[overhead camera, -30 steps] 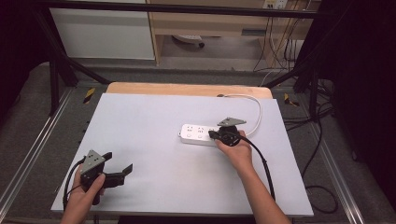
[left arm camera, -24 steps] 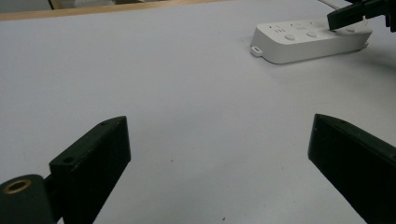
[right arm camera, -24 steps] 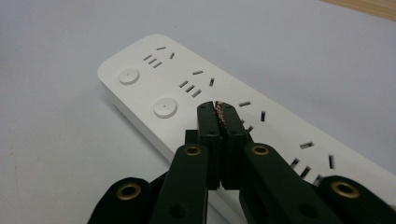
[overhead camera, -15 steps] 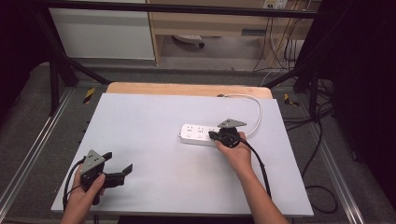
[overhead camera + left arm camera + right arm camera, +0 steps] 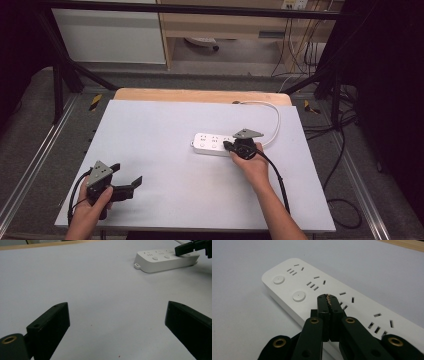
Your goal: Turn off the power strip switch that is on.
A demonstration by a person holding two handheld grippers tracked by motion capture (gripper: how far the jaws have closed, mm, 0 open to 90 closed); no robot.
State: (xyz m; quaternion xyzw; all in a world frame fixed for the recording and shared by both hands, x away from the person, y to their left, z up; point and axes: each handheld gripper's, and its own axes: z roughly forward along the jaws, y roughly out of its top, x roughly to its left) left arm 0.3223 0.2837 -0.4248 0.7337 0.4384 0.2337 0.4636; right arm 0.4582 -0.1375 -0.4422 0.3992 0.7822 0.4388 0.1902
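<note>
Looking down from the high view, we note the grey table top (image 5: 165, 145) first, with a strip of bare wood along its far edge (image 5: 200, 95). Beyond it stand a white cabinet (image 5: 110, 35) and a wooden shelf unit (image 5: 225, 25), and dark cables (image 5: 300, 55) hang at the far right.

On the table, right of centre, lies the white power strip (image 5: 212, 144), flat, with its long side roughly across the table. Its own white cord (image 5: 274, 120) leaves the right end and loops back toward the far edge. In the right gripper view we see the power strip (image 5: 307, 287) has a row of socket groups, each a set of small slots, and round white buttons (image 5: 298, 296) along one long edge. In the left gripper view a small loop tab shows at its near-left end (image 5: 136, 265).

We record the right gripper (image 5: 231, 146) over the right part of the strip, jaws pressed together with nothing between them. In the right gripper view its tips (image 5: 328, 298) sit on or just above the strip's top face, next to a socket group; we cannot tell whether they touch.

The left gripper (image 5: 127, 180) is at the near left corner, well apart from the strip, jaws spread wide and empty over bare table. Nothing lies between it and the strip.
</note>
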